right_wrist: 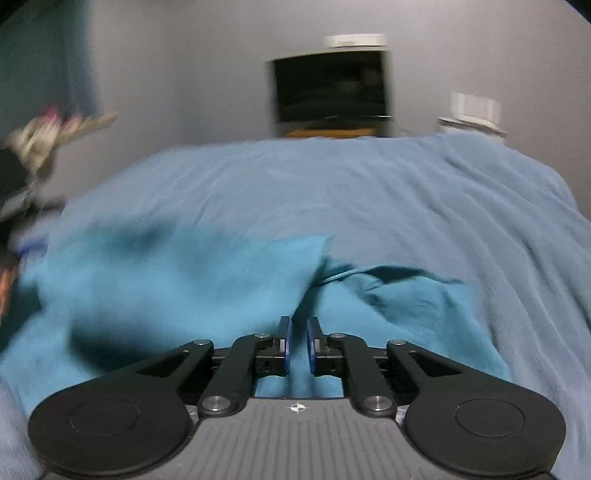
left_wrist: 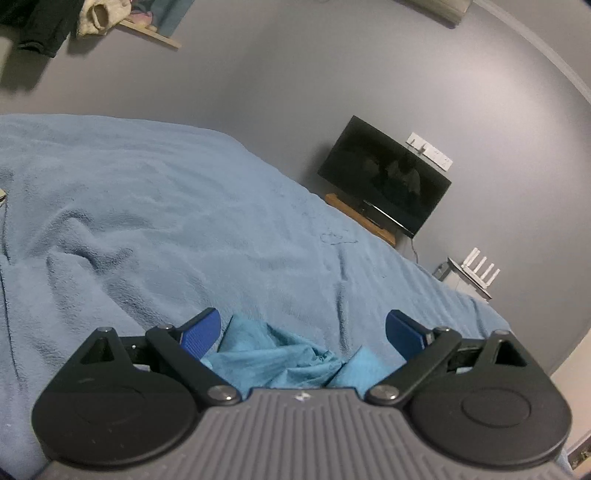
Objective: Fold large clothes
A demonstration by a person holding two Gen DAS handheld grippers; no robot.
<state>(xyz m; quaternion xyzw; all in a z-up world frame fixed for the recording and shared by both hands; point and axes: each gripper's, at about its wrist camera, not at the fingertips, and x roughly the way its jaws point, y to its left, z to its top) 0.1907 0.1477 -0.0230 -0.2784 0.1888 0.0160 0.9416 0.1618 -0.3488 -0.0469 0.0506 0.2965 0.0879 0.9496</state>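
A bright turquoise garment [right_wrist: 192,280] lies crumpled on a light blue blanket [right_wrist: 369,192] that covers the bed. In the right wrist view it spreads from the left edge to right of centre, blurred by motion. My right gripper [right_wrist: 298,326] is over the garment with its blue pads nearly together, a narrow gap between them and no cloth in it. In the left wrist view my left gripper [left_wrist: 303,325] is wide open, and a bunched part of the garment [left_wrist: 280,358] sits low between its fingers, not pinched.
The blanket [left_wrist: 166,221] fills most of the left view. A black TV [left_wrist: 384,173] stands on a wooden stand by the grey wall, with a white router [left_wrist: 476,269] to its right. Clothes hang on a shelf [left_wrist: 96,18] at the upper left.
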